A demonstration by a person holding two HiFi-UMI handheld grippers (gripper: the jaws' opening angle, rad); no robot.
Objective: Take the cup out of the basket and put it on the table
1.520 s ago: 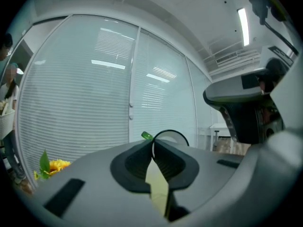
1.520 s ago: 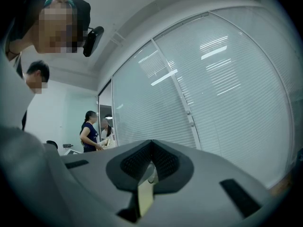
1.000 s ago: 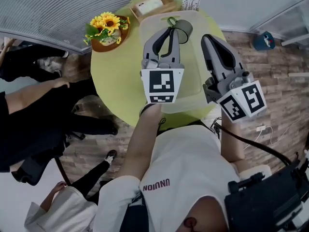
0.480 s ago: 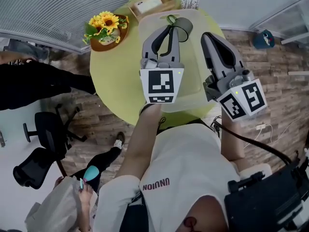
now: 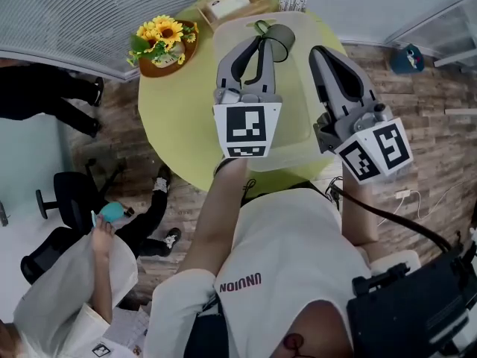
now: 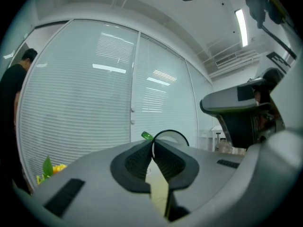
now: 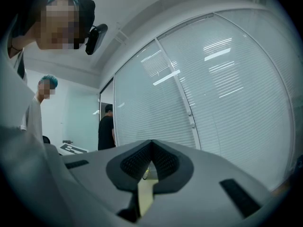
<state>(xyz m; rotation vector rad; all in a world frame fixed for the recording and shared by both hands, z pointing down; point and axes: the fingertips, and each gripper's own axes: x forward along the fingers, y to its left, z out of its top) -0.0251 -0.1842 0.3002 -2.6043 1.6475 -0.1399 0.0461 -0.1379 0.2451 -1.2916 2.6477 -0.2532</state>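
A dark cup with a green handle hangs above the far end of the pale translucent basket, which stands on the round yellow-green table. My left gripper is shut on the cup's rim. In the left gripper view the rim shows as a thin ring pinched between the pads of the left gripper, with the green handle poking up beside it. To the right, over the basket, my right gripper is shut and holds nothing; in its own view the right gripper has its pads together.
A bowl of sunflowers stands at the table's far left. A wooden tray and a small card lie at the far edge. People move about on the floor to the left, near a black office chair.
The left gripper and the cup have shifted slightly up and away. The right gripper has barely moved. The people on the left have walked to other spots.
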